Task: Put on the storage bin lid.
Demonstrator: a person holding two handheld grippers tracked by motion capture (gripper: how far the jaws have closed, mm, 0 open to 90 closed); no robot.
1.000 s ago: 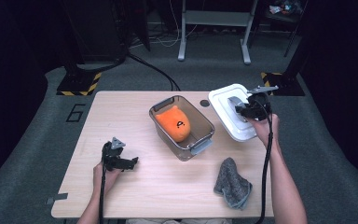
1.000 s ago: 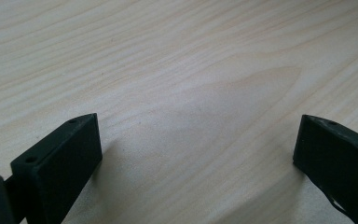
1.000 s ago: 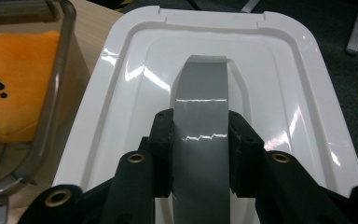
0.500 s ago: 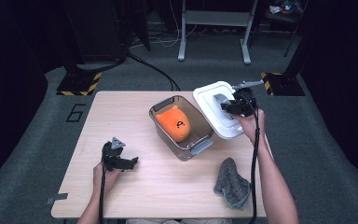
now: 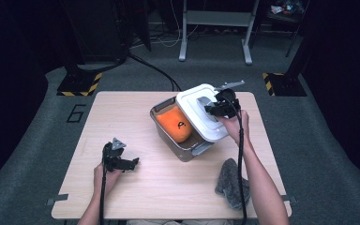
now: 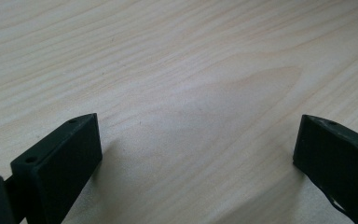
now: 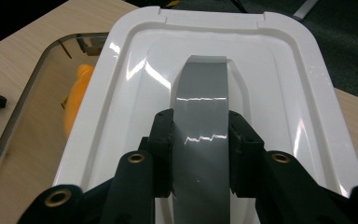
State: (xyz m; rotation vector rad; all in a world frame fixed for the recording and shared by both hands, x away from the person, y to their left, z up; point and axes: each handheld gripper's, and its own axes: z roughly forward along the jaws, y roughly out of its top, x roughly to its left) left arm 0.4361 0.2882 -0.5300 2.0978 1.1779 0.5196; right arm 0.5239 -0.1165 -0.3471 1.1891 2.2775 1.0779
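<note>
A white lid (image 5: 198,116) with a grey tape handle (image 7: 200,93) hangs over the right part of a clear container (image 5: 187,152). My right gripper (image 5: 214,108) is shut on that handle, and its pads (image 7: 164,140) press on the strip's two edges. In the right gripper view the lid (image 7: 279,88) covers much of the container's rim (image 7: 32,98). An orange soft thing (image 5: 176,124) with a black mark lies inside the container, also visible as the orange thing (image 7: 77,100) beside the lid. My left gripper (image 5: 126,164) rests open on the table at the front left, nothing between its jaws (image 6: 198,144).
A crumpled grey cloth (image 5: 232,183) lies at the table's front right, beside the right forearm. The wooden table (image 5: 154,192) stands on dark carpet, with stands and cables on the floor behind it.
The right gripper has carried the lid leftward from the table's right rear edge until it overlaps the container. The left gripper has stayed where it was.
</note>
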